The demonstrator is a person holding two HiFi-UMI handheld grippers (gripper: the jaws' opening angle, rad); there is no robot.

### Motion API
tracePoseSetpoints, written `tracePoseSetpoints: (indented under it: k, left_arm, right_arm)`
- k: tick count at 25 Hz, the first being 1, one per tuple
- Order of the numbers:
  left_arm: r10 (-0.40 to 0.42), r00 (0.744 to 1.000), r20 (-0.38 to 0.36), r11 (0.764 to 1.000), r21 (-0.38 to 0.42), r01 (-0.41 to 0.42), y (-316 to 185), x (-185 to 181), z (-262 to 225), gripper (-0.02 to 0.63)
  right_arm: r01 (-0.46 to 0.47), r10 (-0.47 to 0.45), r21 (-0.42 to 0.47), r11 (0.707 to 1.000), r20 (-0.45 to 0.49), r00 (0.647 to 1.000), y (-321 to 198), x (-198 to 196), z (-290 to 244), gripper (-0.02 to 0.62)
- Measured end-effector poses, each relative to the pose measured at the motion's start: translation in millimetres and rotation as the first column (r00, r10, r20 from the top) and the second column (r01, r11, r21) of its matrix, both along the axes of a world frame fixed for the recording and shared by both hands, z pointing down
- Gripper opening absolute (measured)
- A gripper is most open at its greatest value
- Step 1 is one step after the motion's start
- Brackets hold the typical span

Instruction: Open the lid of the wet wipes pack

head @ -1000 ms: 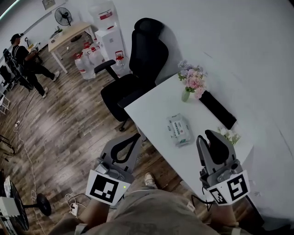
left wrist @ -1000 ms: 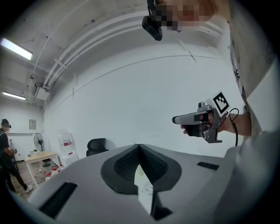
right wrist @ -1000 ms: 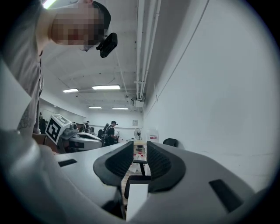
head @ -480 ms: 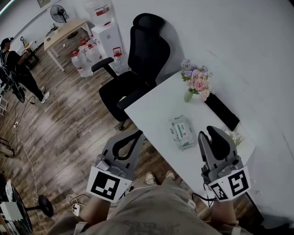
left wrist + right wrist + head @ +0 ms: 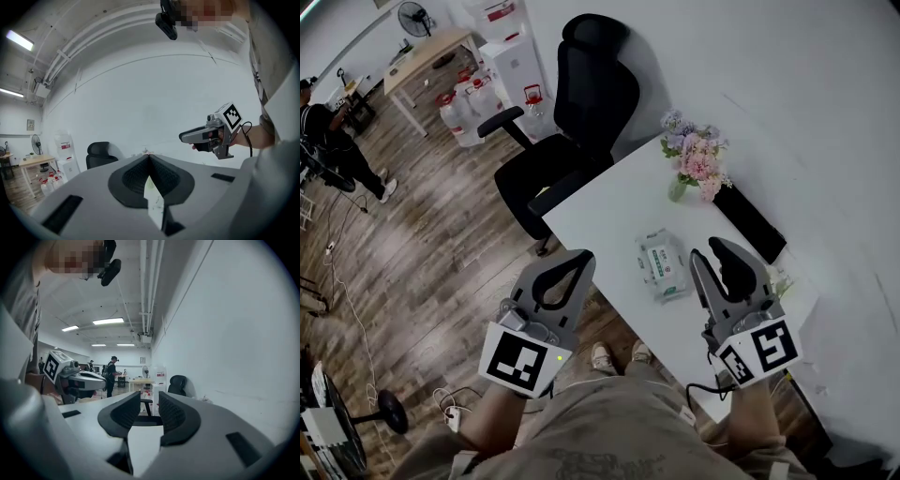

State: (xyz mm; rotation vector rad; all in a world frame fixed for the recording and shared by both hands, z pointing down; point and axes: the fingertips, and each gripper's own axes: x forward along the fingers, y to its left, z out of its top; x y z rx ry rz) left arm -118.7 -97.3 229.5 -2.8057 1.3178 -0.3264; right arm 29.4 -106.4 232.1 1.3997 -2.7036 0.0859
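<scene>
Nearest you, your left claw (image 5: 577, 258) hangs just off the white counter's (image 5: 605, 211) near edge, jaws together on nothing. Your right claw (image 5: 719, 248) is over the counter's near edge, its jaws opening with nothing between them. Between and just beyond them, the white-and-green soft wet wipes pack (image 5: 661, 265) lies flat, lid apparently shut. Reaching and lifting the lid remain.

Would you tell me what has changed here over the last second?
Both grippers advanced toward the wipes pack: the left gripper, shut, and the right gripper, whose jaws are opening with nothing between them. Nothing was grasped. The pack lies untouched on the table.
</scene>
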Motion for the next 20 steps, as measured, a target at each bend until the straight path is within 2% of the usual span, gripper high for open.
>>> tracePoseSetpoints:
  k: [9, 16, 20]
  left_arm:
    - [0.050, 0.998, 0.025, 0.997, -0.061, -0.049, -43.4, 38.0, 56.0, 0.015]
    - [0.073, 0.996, 0.054, 0.976, -0.208, -0.060, -65.2, 53.6, 136.2, 0.015]
    - [0.088, 0.995, 0.050, 0.965, -0.250, -0.073, -74.2, 63.1, 174.8, 0.015]
  right_arm:
    - [-0.036, 0.025, -0.174, 0.984, -0.068, 0.997, -53.6, 4.1, 101.2, 0.158]
    - [-0.034, 0.000, -0.304, 0.952, -0.112, 0.994, -71.2, -2.4, 182.3, 0.165]
    - [-0.042, -0.011, -0.348, 0.936, -0.148, 0.989, -77.1, -3.1, 223.1, 0.172]
